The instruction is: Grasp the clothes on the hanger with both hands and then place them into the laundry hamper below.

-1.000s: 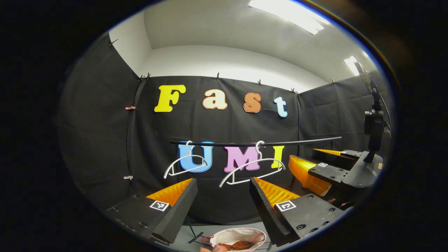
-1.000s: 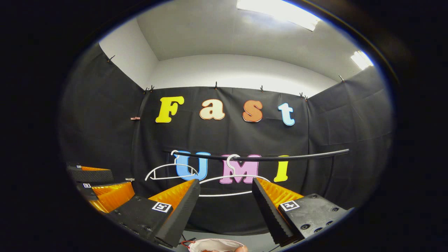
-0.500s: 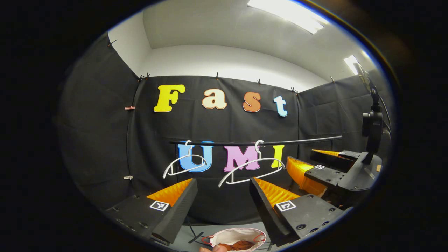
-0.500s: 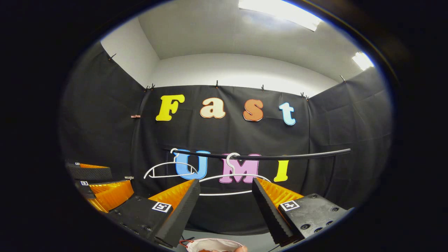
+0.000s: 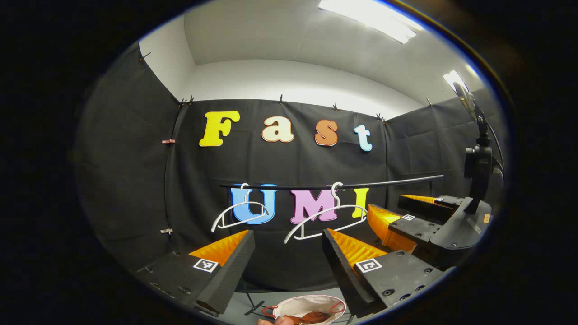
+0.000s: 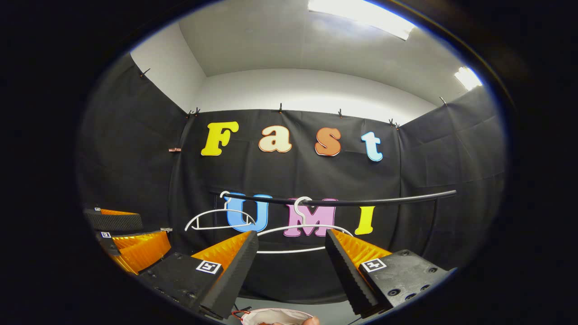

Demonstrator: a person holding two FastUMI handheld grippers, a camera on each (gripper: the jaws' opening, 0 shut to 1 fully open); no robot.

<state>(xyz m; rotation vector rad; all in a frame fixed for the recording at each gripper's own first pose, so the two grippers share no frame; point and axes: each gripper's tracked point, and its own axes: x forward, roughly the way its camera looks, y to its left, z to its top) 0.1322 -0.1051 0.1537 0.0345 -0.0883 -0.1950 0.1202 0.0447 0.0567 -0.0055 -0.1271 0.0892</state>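
Note:
Two bare white hangers (image 5: 235, 205) (image 5: 336, 206) hang on a black rail (image 5: 384, 183) in front of the booth wall. Below them, at the bottom edge, stands a white laundry hamper (image 5: 293, 304) with red handles and a brown garment (image 5: 311, 317) inside. My left gripper (image 5: 288, 234) is open and empty, held level with the hangers. My right gripper (image 6: 291, 234) is also open and empty, its fingers framing the nearer hanger (image 6: 289, 227). In the left gripper view the right gripper (image 5: 406, 216) is alongside at the right, jaws apart. The left gripper (image 6: 131, 239) is at the left edge of the right gripper view.
The rail (image 6: 384, 201) spans the back wall, with the second hanger (image 6: 216, 210) near its left end. The hamper's rim (image 6: 275, 313) sits on grey floor below. A fingertip (image 5: 275, 320) pokes in at the bottom edge. Black cloth walls close in on three sides.
Both grippers have drifted only slightly, and the right gripper has edged a little leftward in the left gripper view. Hangers, hamper and garment have not moved.

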